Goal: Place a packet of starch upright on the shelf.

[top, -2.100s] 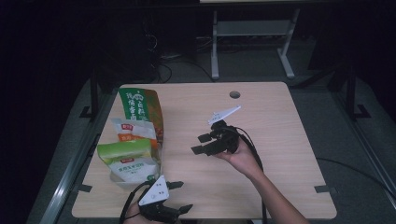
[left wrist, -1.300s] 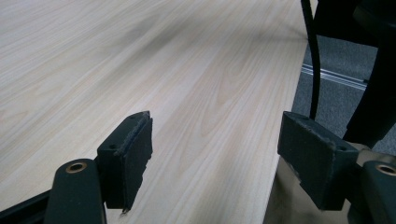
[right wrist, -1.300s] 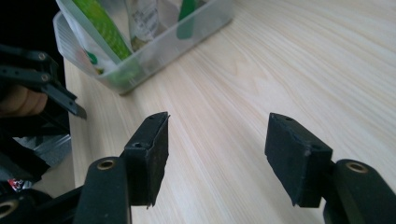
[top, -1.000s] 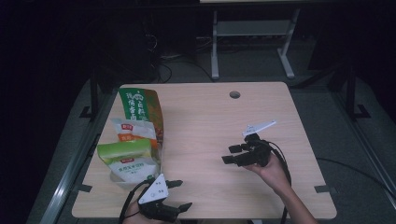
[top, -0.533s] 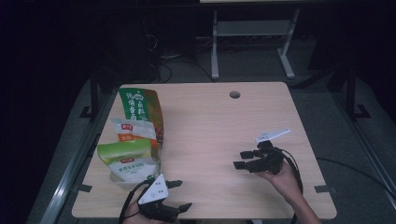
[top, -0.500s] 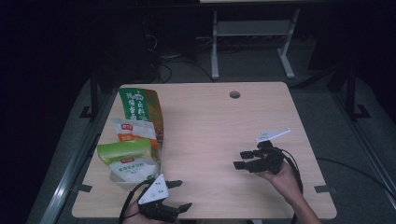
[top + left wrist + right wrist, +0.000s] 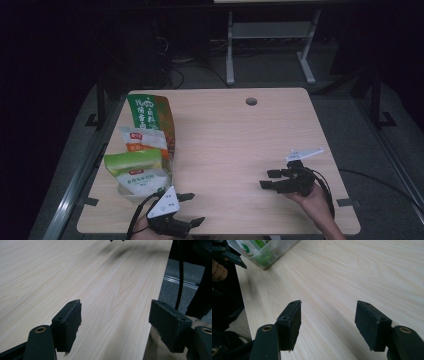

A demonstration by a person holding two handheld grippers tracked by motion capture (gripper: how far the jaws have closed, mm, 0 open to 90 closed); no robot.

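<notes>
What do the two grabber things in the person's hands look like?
Both are black. The left gripper wears a pale grey three-cornered plate, and so does the right gripper. Each has two chunky, blocky black fingers with brass-coloured rivets. Black cables trail from them. No sleeves show.

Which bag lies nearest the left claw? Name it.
The pale-green-topped white bag at the near end of the row; the left claw sits just beside it, the other bags farther back.
</notes>
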